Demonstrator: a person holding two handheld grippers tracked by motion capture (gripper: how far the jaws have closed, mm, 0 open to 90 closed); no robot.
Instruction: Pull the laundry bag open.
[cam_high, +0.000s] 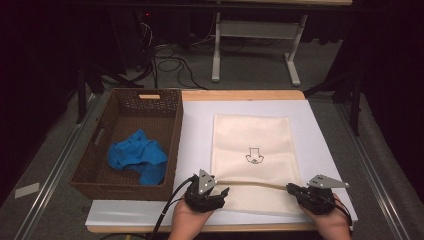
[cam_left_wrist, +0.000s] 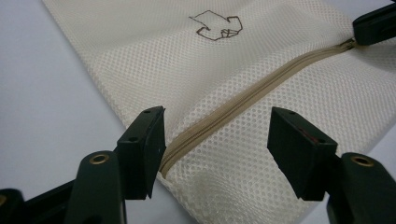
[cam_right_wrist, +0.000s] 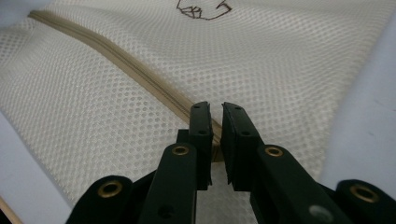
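Closest to the camera in the high view you've got two hands coming in from the bottom edge, each with one gripper. The left gripper (cam_high: 220, 192) sits at the near left corner of the mesh bag (cam_high: 252, 150), and in the left gripper view its jaws stand fairly wide, one on each side of the zipper (cam_left_wrist: 252, 95) end without pressing on anything. The right gripper (cam_high: 291, 188) is at the near right corner. In the right gripper view its jaws are nearly together, just a thin slit left, right at the zipper line; I honestly can't tell if they're pinching a pull tab or cloth or nothing at all (the spot is hidden behind the jaws).

The bag itself: one cream mesh laundry-type bag, lying flat on a white sheet (cam_high: 197, 130) that covers most of the wooden table (cam_high: 240, 95). One tan zipper runs across its near end, from gripper to gripper, and looks closed along the length I can see. One small dark logo (cam_high: 253, 156) is printed roughly in the middle of the bag.

Further left there's one brown wicker basket (cam_high: 172, 145), just beside the sheet's left side, with one crumpled blue cloth (cam_high: 138, 156) inside it.

Beyond the table: grey floor, a tangle of black cables (cam_high: 172, 65), and one white table frame (cam_high: 255, 42).
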